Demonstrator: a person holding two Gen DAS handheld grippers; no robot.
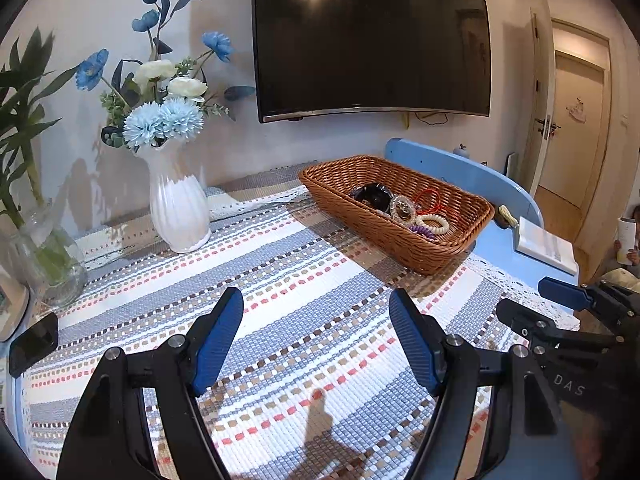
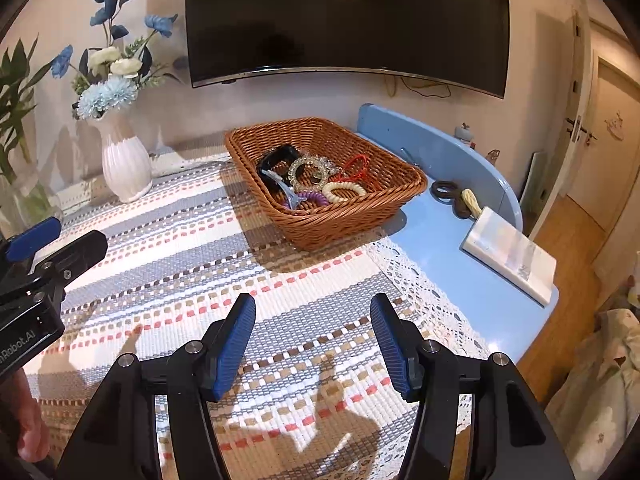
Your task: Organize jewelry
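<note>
On the far right part of the counter, the brown woven wicker basket (image 2: 320,184) keeps the bracelets and hair rings (image 2: 316,184) together. Both tools, left (image 1: 316,340) and right (image 2: 312,344), hover wide and empty above the striped cloth (image 2: 200,264), probably approaching it.

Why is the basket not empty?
The wicker basket already holds jewelry: a clear bead bracelet, a cream coil band and a red cord.
</note>
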